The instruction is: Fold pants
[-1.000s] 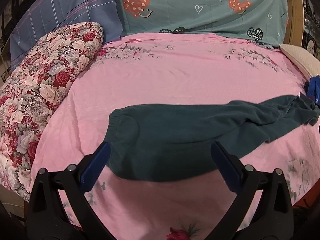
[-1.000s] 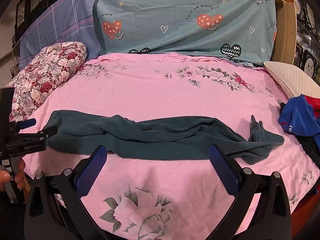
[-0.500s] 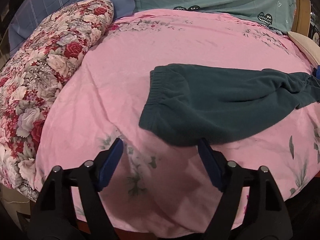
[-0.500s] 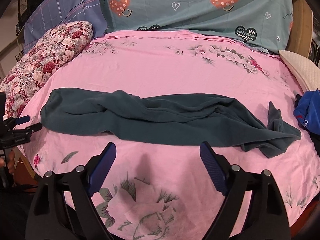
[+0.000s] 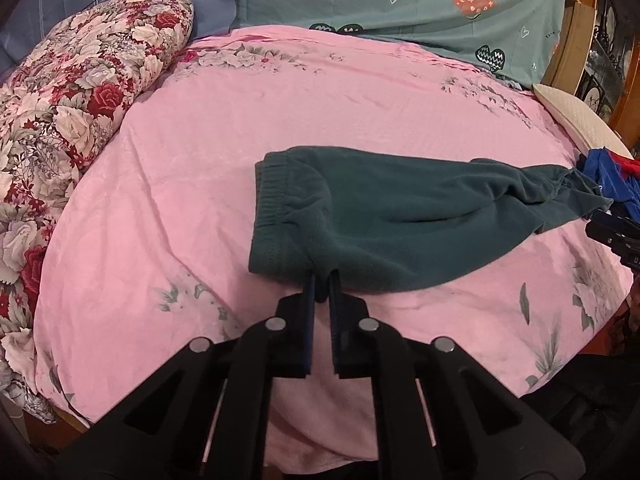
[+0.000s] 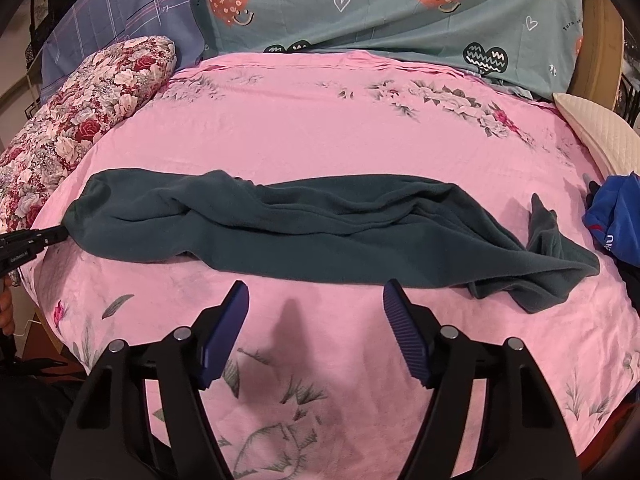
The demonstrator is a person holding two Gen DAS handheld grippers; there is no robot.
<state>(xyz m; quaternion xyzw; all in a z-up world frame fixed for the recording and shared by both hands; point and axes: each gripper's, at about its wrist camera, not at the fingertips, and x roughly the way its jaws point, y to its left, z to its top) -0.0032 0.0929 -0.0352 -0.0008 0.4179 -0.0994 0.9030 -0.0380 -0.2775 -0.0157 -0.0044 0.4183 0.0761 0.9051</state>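
Dark green fleece pants (image 5: 392,216) lie stretched across the pink floral bed sheet (image 5: 200,152), waistband at the left, legs running right. My left gripper (image 5: 321,280) is shut on the near edge of the pants just below the waistband. In the right wrist view the pants (image 6: 320,236) lie across the middle, the leg ends bunched at the right. My right gripper (image 6: 316,300) is open and empty, just in front of the pants' near edge. The left gripper (image 6: 56,234) shows at the pants' left end.
A floral quilt roll (image 5: 68,92) lies along the left side. Teal heart-print pillows (image 6: 380,8) stand at the head. A cream pillow (image 6: 596,136) and blue clothing (image 6: 616,216) lie at the right edge. The bed's near edge is close below both grippers.
My left gripper has moved in and shut on the pants' near edge by the waistband. My right gripper has come closer to the pants and stays open.
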